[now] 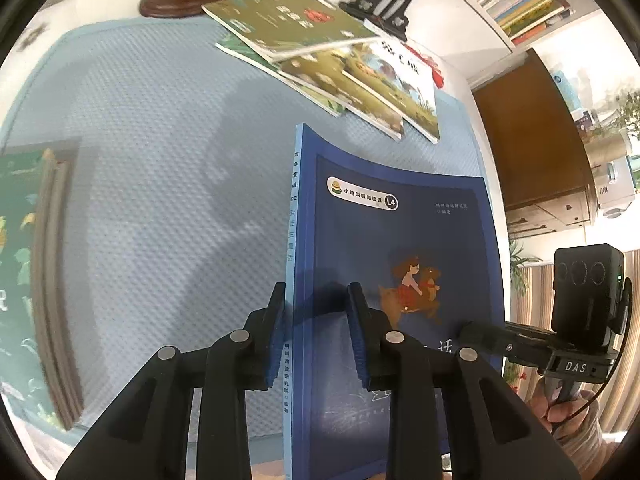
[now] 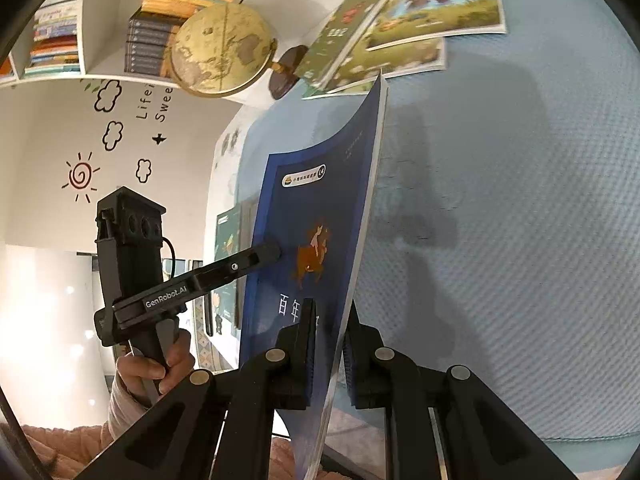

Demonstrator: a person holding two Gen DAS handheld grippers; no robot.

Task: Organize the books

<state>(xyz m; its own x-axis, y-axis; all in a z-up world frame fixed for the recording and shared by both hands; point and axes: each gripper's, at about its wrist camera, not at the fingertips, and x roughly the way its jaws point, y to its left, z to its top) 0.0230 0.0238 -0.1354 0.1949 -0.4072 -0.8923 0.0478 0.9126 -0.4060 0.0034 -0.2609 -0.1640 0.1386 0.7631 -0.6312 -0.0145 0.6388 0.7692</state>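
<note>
Blue mat [image 1: 160, 140]; both claws grip upright book [image 1: 400, 248].

The left claw [image 1: 316, 332] points steeply downward, its two blue-padded fingers [image 1: 276, 344] standing nearly together and pinching the spine edge of what it carries. The right claw [image 2: 326, 356] tilts down less steeply, pads clamped close together. A hand [image 2: 160, 368] wraps each claw's grip.
</note>
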